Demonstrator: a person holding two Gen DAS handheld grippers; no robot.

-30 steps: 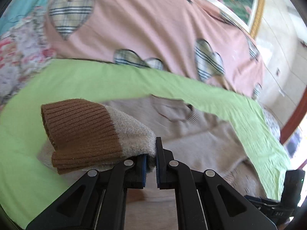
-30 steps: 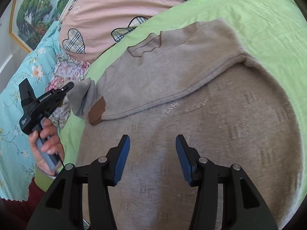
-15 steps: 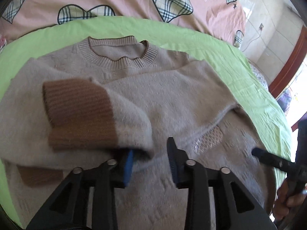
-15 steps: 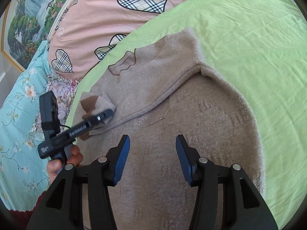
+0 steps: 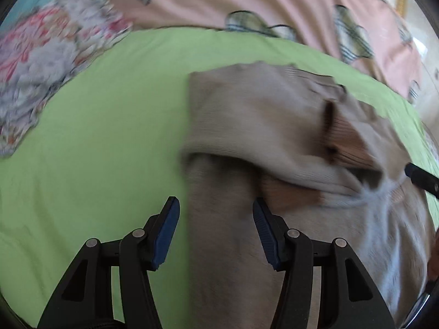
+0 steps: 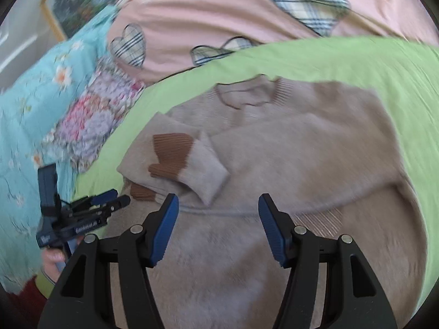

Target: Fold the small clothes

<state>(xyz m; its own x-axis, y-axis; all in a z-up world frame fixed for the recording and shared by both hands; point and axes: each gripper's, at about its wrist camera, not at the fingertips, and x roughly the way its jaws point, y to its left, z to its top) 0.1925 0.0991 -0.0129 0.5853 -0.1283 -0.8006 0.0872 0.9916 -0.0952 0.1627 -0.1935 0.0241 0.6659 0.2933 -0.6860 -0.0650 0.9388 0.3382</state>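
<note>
A beige knit sweater (image 6: 301, 150) lies flat on the green sheet (image 6: 370, 63). Its left sleeve is folded across the chest, brown ribbed cuff (image 6: 172, 148) on top; the cuff (image 5: 348, 142) is blurred in the left wrist view. My left gripper (image 5: 215, 213) hovers over the sweater's (image 5: 247, 115) left edge. Its jaws are opening and the pads press on nothing. A hand holds that left gripper (image 6: 119, 197) at the sweater's side. My right gripper (image 6: 218, 203) hangs over the lower body, jaws opening with nothing between them; its tip (image 5: 422, 178) shows at the right edge.
A pink quilt with plaid hearts (image 6: 219, 13) lies beyond the sweater. Floral bedding (image 6: 90, 120) and a turquoise cover (image 6: 22, 123) are at the left. A framed picture (image 6: 82, 0) hangs behind. Bare green sheet (image 5: 96, 137) spreads left of the sweater.
My left gripper let go of the sleeve, which now lies across the chest, and drew back to the sweater's left edge with its jaws spread. The right gripper's jaws widened.
</note>
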